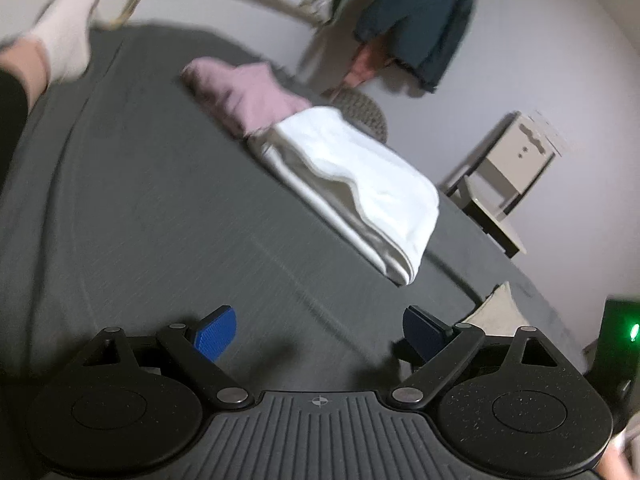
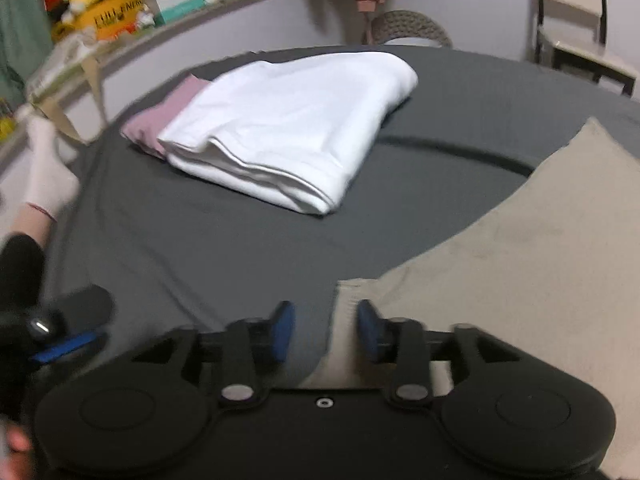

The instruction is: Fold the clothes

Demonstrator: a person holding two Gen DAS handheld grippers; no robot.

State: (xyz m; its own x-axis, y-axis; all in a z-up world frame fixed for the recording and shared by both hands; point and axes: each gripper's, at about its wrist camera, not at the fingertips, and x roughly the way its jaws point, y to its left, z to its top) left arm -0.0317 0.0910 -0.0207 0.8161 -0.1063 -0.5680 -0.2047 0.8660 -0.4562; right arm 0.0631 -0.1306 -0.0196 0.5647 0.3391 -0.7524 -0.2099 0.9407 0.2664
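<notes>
On the grey bed sheet (image 2: 208,248) lies a folded white garment (image 2: 288,128), partly on top of a folded pink one (image 2: 160,116). The same white garment (image 1: 360,184) and pink garment (image 1: 248,92) show in the left wrist view. A beige garment (image 2: 520,264) is spread flat at the near right. My right gripper (image 2: 327,334) is open, its blue pads (image 2: 284,332) on either side of the beige garment's corner edge. My left gripper (image 1: 320,334) is wide open over bare sheet (image 1: 160,220), holding nothing. The beige garment's corner (image 1: 496,312) lies to its right.
A person's foot in a white sock (image 2: 48,172) rests at the bed's far left edge. Beyond the bed are a woven basket (image 2: 408,28), a beige bedside stand (image 1: 508,160), hanging dark clothes (image 1: 424,20) and a cluttered shelf (image 2: 120,12). A green light (image 1: 634,332) glows at the right.
</notes>
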